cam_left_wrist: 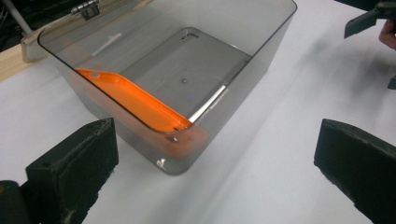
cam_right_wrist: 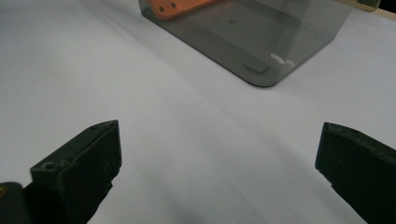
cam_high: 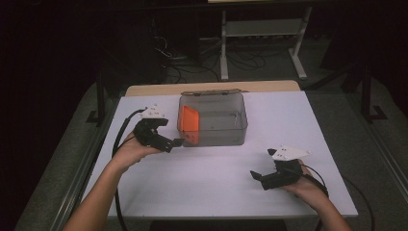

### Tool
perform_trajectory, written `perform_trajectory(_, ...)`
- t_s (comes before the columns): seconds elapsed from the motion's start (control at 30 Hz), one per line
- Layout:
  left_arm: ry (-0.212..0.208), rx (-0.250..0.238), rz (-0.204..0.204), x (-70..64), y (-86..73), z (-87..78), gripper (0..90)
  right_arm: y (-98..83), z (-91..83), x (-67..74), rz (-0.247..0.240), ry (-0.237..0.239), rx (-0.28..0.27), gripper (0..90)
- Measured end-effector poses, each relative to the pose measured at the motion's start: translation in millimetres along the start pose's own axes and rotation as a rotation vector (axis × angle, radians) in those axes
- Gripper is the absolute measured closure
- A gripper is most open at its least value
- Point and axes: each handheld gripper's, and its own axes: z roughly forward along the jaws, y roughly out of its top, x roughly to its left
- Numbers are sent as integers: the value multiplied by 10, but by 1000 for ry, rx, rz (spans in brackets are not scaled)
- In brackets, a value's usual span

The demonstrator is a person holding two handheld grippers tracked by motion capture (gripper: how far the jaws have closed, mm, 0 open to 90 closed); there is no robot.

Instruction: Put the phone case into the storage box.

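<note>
A clear grey plastic box [cam_high: 236, 137] stands on the white table [cam_high: 216, 178] near its far middle. An orange flat case [cam_high: 188, 119] leans on edge against the box's left inner wall; the same orange case [cam_left_wrist: 135, 100] lies along the near wall in the left gripper view, and a corner of it [cam_right_wrist: 175, 7] shows in the right gripper view. My left gripper [cam_high: 176, 143] is open just left of the box, empty. My right gripper [cam_high: 257, 177] is open at the front right, well short of the box [cam_right_wrist: 261, 42], holding nothing.
A wooden strip [cam_high: 159, 89] runs along the table's far edge behind the box. Beyond it stand a white table frame [cam_high: 262, 33] and loose cables on the floor. The box has a hinge [cam_left_wrist: 86, 7] at its far rim.
</note>
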Motion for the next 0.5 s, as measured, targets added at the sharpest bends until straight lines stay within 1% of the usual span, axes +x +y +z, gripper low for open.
perform_trajectory(0.07,1,-7,1,-19,-53,-19,0,-1,3,2,0,0,1,1)
perform_trajectory(0.17,9,-11,14,-53,-137,-42,0,-2,4,4,1,-1,2,0)
perform_trajectory(0.5,6,-34,23,-146,-419,-49,0,-2,5,7,1,-4,3,1)
